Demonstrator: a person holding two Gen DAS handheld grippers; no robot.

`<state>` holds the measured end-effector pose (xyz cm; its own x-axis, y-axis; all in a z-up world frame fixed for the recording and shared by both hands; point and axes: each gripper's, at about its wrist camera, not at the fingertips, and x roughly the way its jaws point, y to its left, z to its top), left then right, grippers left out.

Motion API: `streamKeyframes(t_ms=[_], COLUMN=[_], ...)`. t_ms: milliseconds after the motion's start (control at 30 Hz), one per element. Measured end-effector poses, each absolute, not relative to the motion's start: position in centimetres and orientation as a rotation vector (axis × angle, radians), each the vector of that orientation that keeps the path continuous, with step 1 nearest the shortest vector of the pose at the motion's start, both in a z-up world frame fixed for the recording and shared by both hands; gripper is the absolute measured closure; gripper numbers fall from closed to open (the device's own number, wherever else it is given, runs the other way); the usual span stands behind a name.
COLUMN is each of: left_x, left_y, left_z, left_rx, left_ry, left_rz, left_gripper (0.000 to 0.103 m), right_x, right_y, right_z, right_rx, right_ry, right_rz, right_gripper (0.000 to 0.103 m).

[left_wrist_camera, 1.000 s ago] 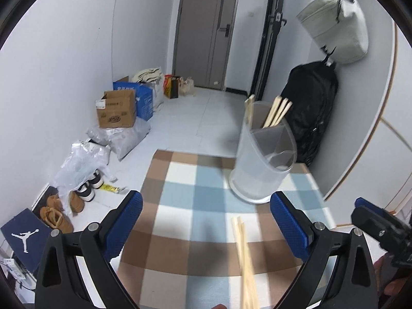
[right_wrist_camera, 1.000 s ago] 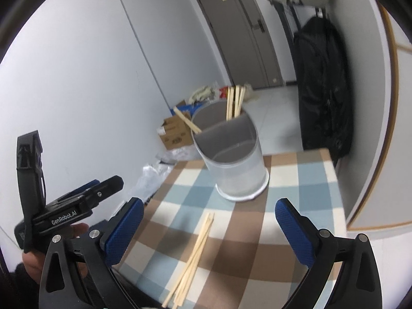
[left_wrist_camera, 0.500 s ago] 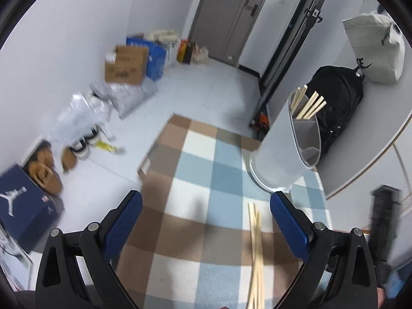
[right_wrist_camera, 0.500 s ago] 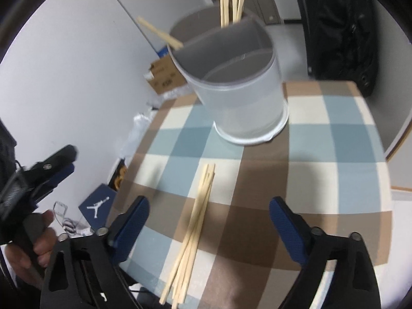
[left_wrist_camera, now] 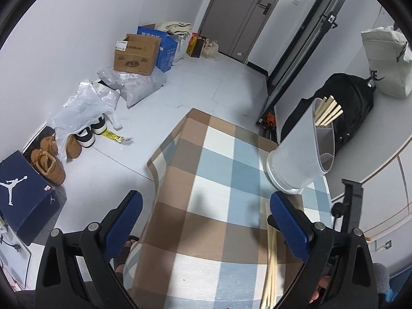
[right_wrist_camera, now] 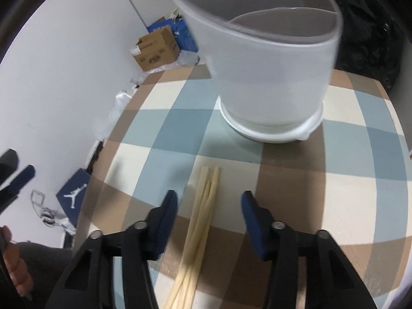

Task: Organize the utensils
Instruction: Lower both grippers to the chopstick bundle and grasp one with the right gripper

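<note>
A bundle of pale wooden chopsticks [right_wrist_camera: 203,206] lies on the checked tablecloth [right_wrist_camera: 360,185]. My right gripper [right_wrist_camera: 209,206] is open and low over the table, with the chopsticks' far ends between its blue pads, not touching. A translucent white utensil holder [right_wrist_camera: 270,87] stands just beyond. In the left wrist view the holder [left_wrist_camera: 301,159] holds several chopsticks [left_wrist_camera: 328,112]. My left gripper [left_wrist_camera: 206,213] is open and empty above the table's left part. The loose chopsticks [left_wrist_camera: 270,262] lie by its right finger.
The table's left edge [left_wrist_camera: 154,180] drops to a floor with cardboard boxes [left_wrist_camera: 136,54], plastic bags [left_wrist_camera: 85,105], shoes [left_wrist_camera: 49,162] and a blue shoebox [left_wrist_camera: 20,195]. A black backpack [left_wrist_camera: 347,103] hangs behind the holder.
My right gripper has dropped and moved forward until its fingers straddle the chopsticks. Its jaws have narrowed. My left gripper has swung left and tilted down.
</note>
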<state>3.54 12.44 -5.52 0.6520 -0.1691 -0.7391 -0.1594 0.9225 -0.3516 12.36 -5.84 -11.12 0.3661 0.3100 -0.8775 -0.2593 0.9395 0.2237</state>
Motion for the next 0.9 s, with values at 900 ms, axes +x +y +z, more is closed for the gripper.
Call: streamKeyframes(t_ms=[900], left_x=[4.3], left_y=[10.2], left_z=[-6.5], left_rx=[-0.349], left_ry=[0.908], left_rz=[0.009], left_gripper=[0.006], right_x=[10.8], right_y=[-7.9], right_z=[-4.3], right_rx=[0.125], right_ry=[0.969], right_rz=[0.345], right_gripper=[0.098])
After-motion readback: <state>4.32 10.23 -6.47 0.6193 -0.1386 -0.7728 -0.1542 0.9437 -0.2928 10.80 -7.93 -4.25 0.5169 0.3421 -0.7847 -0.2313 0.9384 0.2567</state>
